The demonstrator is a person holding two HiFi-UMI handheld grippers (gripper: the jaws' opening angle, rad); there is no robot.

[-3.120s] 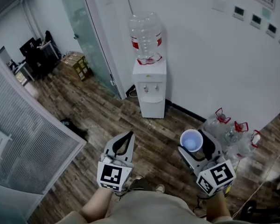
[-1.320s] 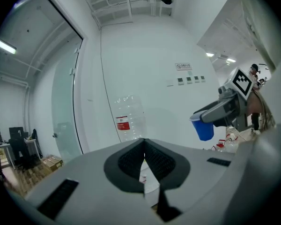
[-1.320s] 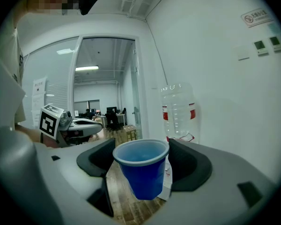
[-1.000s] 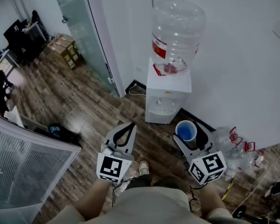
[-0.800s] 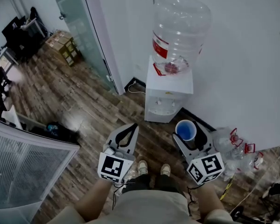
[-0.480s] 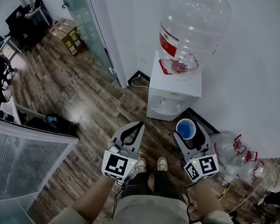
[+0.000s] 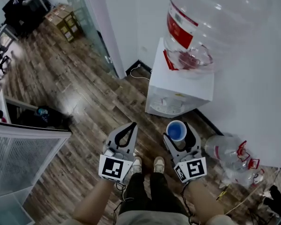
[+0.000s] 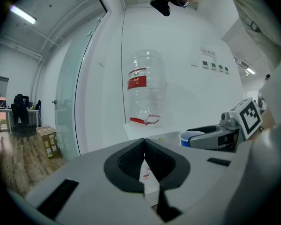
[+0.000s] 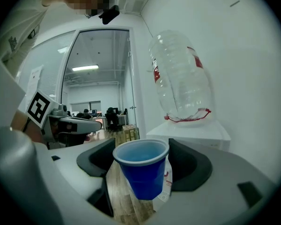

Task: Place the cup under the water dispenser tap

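You hold the blue cup [image 9: 143,172] upright between the wide-spread fingers [image 9: 193,165] of your right gripper [image 7: 178,134], on the near side of the water dispenser [image 7: 178,90]; the fingers [image 8: 130,165] of your left gripper [image 7: 130,126] are pressed together, empty.

floor [image 7: 84,95]: dark wood planks, kinda glossy
against the wall: white water dispenser [image 7: 175,86]
right of it: clear water jugs [image 7: 225,149], bunched together
far corner: cardboard boxes [image 7: 63,20]

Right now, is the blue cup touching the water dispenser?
Apart. The head view shows bare floor between the cup, held by the right hand-held gripper, and the water dispenser.
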